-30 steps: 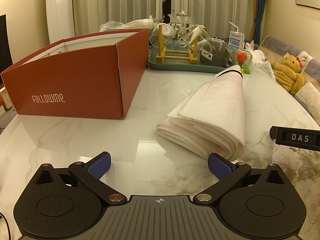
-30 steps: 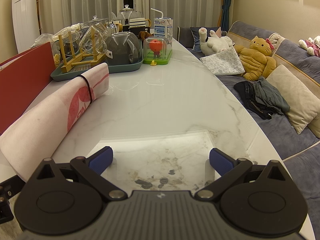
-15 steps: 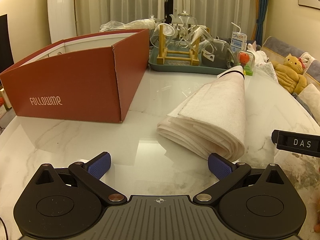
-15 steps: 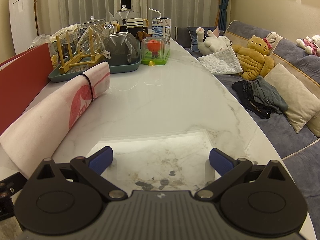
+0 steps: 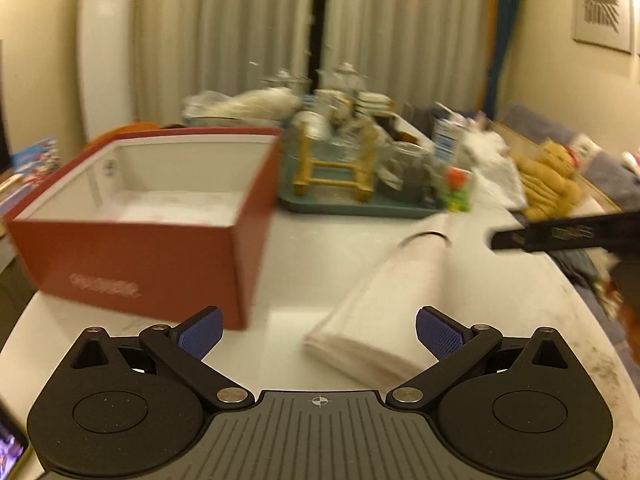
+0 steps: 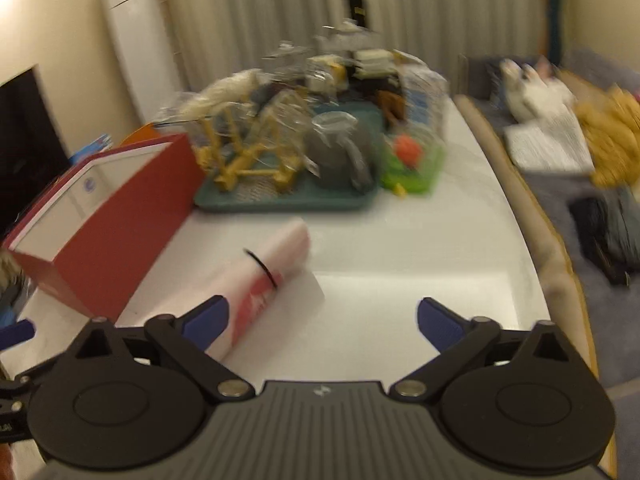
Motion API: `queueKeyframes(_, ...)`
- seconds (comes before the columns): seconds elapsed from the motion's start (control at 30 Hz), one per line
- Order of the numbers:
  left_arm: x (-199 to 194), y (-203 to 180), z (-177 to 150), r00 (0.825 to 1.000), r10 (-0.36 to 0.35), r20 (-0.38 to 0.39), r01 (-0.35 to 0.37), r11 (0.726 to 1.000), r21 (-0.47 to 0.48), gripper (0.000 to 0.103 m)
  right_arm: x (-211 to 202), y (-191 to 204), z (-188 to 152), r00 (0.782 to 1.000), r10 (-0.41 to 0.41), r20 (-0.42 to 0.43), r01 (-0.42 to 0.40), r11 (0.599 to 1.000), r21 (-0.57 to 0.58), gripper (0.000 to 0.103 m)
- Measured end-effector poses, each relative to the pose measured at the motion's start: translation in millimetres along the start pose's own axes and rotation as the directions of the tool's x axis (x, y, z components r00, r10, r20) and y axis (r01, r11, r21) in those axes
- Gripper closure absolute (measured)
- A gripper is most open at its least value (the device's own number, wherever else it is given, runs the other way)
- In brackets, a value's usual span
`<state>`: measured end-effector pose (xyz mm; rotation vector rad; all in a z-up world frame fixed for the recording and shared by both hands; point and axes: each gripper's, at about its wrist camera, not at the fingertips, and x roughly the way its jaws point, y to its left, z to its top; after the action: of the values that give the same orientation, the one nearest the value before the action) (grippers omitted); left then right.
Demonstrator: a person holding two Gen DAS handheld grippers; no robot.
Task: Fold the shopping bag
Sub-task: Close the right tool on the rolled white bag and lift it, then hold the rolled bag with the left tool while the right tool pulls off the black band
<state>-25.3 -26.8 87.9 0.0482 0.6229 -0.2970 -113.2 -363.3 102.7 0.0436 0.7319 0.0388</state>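
Shopping bag (image 5: 390, 300) is seen rolled into a long white bundle, bound by a black band (image 6: 262, 268) near its far end, lying flat on the white table (image 5: 288, 240). Everything is placed relative to the bag, left to right. Left of the bag, close but apart, a red box (image 5: 148, 256) is stood open-topped. Behind the bag, a teal tray (image 5: 352, 206) of glassware is set, with a small green toy (image 5: 456, 196) at its right end. Right of the bag, a sofa with a plush toy (image 5: 550, 184) is made out, blurred.

Left gripper (image 5: 318, 332) is held above the near end of the bag, jaws wide apart, nothing between them. Right gripper (image 6: 322, 320) is held on the bag's right side, jaws also spread, empty; its left pad sits over the bag in view, contact cannot be told.

Both views are motion-blurred. Risk judged: a hurried pinch could catch only the outer layers, so the roll would loosen or slip its band. A sideways sweep could knock the box or the glassware behind.
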Motion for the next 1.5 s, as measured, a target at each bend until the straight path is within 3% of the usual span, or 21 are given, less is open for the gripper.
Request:
queueKeyframes(0.07, 1.0, -12.8, 11.0, 0.999, -0.041, 0.014, 0.040, 0.998, 0.041, 0.000, 9.2, 16.7, 17.4, 1.000, -0.019, 0.024, 0.023, 0.983, -0.184, 0.022)
queueKeyframes(0.13, 6.3, -27.1, 19.7, 0.995, -0.098, 0.016, 0.097, 0.992, 0.079, 0.000, 21.9, 27.1, 30.6, 0.997, 0.072, -0.033, -0.079, 0.948, -0.308, 0.033)
queueKeyframes(0.2, 14.2, -42.4, 26.5, 0.989, -0.150, 0.011, 0.148, 0.982, 0.119, 0.000, 33.1, 32.7, 40.3, 0.985, 0.135, -0.105, -0.164, 0.914, -0.372, 0.038)
queueKeyframes(0.27, 25.3, -56.7, 31.4, 0.990, -0.143, 0.006, 0.139, 0.976, 0.170, 0.000, 44.5, 38.3, 49.2, 0.970, 0.169, -0.173, -0.229, 0.874, -0.429, 0.041)
queueKeyframes(0.37, 48.4, -64.5, 37.6, 0.990, -0.131, -0.055, 0.138, 0.977, 0.164, 0.000, 70.9, 47.3, 62.1, 0.935, 0.192, -0.298, -0.320, 0.818, -0.477, 0.060)
queueKeyframes(0.4, 53.9, -62.1, 37.5, 0.987, -0.148, -0.069, 0.156, 0.978, 0.135, 0.000, 80.5, 49.1, 63.6, 0.925, 0.181, -0.335, -0.333, 0.812, -0.479, 0.070)
queueKeyframes(0.47, 62.2, -59.0, 36.1, 0.983, -0.162, -0.082, 0.170, 0.980, 0.099, 0.000, 94.3, 49.5, 61.1, 0.914, 0.137, -0.381, -0.322, 0.817, -0.479, 0.069)
queueKeyframes(0.5, 66.6, -58.4, 35.1, 0.982, -0.165, -0.089, 0.173, 0.981, 0.089, 0.000, 101.2, 49.7, 59.8, 0.907, 0.114, -0.404, -0.317, 0.819, -0.479, 0.074)
queueKeyframes(0.53, 71.7, -60.9, 33.4, 0.983, -0.154, -0.101, 0.164, 0.981, 0.106, 0.000, 105.9, 49.8, 56.8, 0.901, 0.105, -0.422, -0.320, 0.817, -0.480, 0.087)
queueKeyframes(0.6, 79.4, -67.9, 29.9, 0.983, -0.138, -0.121, 0.157, 0.975, 0.159, 0.001, 110.4, 49.8, 47.0, 0.887, 0.116, -0.446, -0.348, 0.803, -0.484, 0.099)
queueKeyframes(0.8, 81.7, -90.4, 21.5, 0.976, -0.157, -0.148, 0.189, 0.952, 0.240, 0.002, 110.3, 43.7, 44.3, 0.865, 0.153, -0.479, -0.371, 0.836, -0.404, 0.102)
queueKeyframes(0.83, 82.4, -92.4, 18.0, 0.977, -0.146, -0.155, 0.182, 0.950, 0.252, 0.005, 107.2, 41.0, 43.6, 0.863, 0.166, -0.477, -0.377, 0.840, -0.390, 0.102)
queueKeyframes(0.9, 82.1, -91.4, 11.1, 0.976, -0.124, -0.177, 0.167, 0.954, 0.251, 0.031, 98.3, 36.5, 40.1, 0.848, 0.191, -0.494, -0.388, 0.859, -0.335, 0.102)
queueKeyframes(0.97, 78.9, -84.2, 2.8, 0.967, -0.144, -0.210, 0.187, 0.962, 0.201, 0.048, 86.2, 38.6, 33.7, 0.835, 0.206, -0.510, -0.406, 0.857, -0.318, 0.102)
queueKeyframes(1.03, 68.6, -77.4, -8.2, 0.960, -0.184, -0.209, 0.220, 0.962, 0.161, 0.055, 67.9, 44.7, 24.0, 0.842, 0.196, -0.503, -0.412, 0.835, -0.364, 0.102)
queueKeyframes(1.17, 39.4, -76.2, -23.0, 0.960, -0.186, -0.211, 0.236, 0.941, 0.241, 0.062, 32.4, 46.0, 13.8, 0.852, 0.200, -0.484, -0.400, 0.845, -0.355, 0.102)
queueKeyframes(1.27, 24.7, -66.7, -32.7, 0.956, -0.209, -0.206, 0.256, 0.936, 0.240, 0.066, 14.8, 47.1, 3.2, 0.885, 0.131, -0.446, -0.345, 0.828, -0.443, 0.102)
queueKeyframes(1.5, 3.0, -60.3, -43.6, 0.963, -0.192, -0.191, 0.239, 0.933, 0.269, 0.070, 1.0, 56.3, -14.1, 0.914, 0.030, -0.405, -0.261, 0.807, -0.530, 0.102)
